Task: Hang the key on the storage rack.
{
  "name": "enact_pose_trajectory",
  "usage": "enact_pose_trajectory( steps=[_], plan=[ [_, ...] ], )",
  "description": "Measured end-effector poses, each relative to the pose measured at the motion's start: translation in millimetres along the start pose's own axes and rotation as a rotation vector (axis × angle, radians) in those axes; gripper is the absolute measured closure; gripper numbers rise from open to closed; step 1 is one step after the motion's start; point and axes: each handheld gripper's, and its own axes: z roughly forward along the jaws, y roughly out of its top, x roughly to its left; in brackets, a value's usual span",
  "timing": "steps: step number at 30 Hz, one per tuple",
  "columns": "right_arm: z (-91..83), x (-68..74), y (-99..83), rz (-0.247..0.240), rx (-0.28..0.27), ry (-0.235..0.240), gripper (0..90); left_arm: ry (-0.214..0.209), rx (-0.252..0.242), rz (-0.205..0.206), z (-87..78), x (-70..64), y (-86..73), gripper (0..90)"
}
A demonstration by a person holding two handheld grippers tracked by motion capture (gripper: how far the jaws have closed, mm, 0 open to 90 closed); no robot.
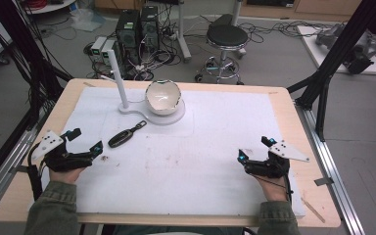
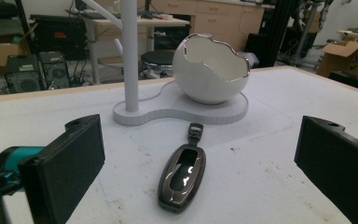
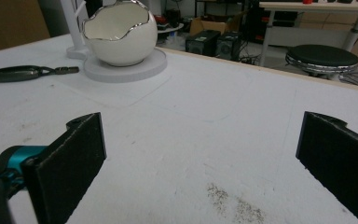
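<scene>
High view first: the left tool (image 1: 85, 142) sits at about 8 o'clock on the white tabletop (image 1: 215, 147), jaws spread and holding nothing, pointed at the dark key fob (image 1: 122, 137) lying flat just beyond it toward 2 o'clock. That looks like a lineup for a pickup. The right tool (image 1: 253, 149) rests over at 4 o'clock, also spread wide and empty, well apart from everything, probably just parked.

Left gripper view: the fob (image 2: 182, 176) lies dead centre between the two black jaws, glossy face up, its strap end pointing to 12 o'clock at the white stand base (image 2: 177, 109). Nothing blocks the path in. Behind it are the cracked-egg bowl (image 2: 212, 74) on the base and the white post (image 2: 129, 56) at 11 o'clock, so an overshoot could bump the base.

Right gripper view: the jaws gape over bare tabletop with some dark specks. The fob (image 3: 16, 73) is far off at 10 o'clock, the bowl (image 3: 120, 35) near 11. Whether anything's inside the bowl, I can't really tell.
</scene>
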Motion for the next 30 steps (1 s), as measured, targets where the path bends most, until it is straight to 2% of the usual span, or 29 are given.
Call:
enact_pose_trajectory(
  steps=[3,8,10,11,16,17,20,25,30],
  plan=[
    [-0.4,3.4,-0.5,-0.008,0.02,-0.002,0.5,-0.018,0.012,0.018,4.2,-3.0,5.7,1.9],
    [2.6,7.5,-2.2,-0.026,0.042,0.0,0.5,-0.025,0.043,0.04,13.5,-3.5,13.0,1.9],
    [2.7,7.5,-2.4,-0.04,0.039,-0.004,0.5,-0.035,0.054,0.023,18.5,-3.7,15.8,1.9],
    [2.2,8.1,-2.4,-0.026,0.035,0.003,0.5,-0.048,0.06,0.013,20.8,-3.5,17.3,1.9],
    [1.2,7.9,-2.0,0.002,0.023,0.018,0.5,-0.036,0.121,0.096,33.5,-9.0,30.9,1.9],
    [1.2,7.9,-2.0,0.002,0.023,0.018,0.5,-0.036,0.121,0.096,33.5,-9.0,30.9,1.9],
    [0.7,7.1,-1.7,0.001,0.018,0.018,0.5,-0.013,0.18,0.144,44.8,-11.1,41.8,1.9],
    [0.1,6.8,-1.7,0.005,0.014,0.017,0.5,0.006,0.237,0.173,58.8,-12.3,51.2,1.9],
    [0.3,5.9,-1.8,0.013,0.016,0.026,0.5,0.005,0.277,0.182,68.0,-11.0,56.0,1.9]
  ],
)
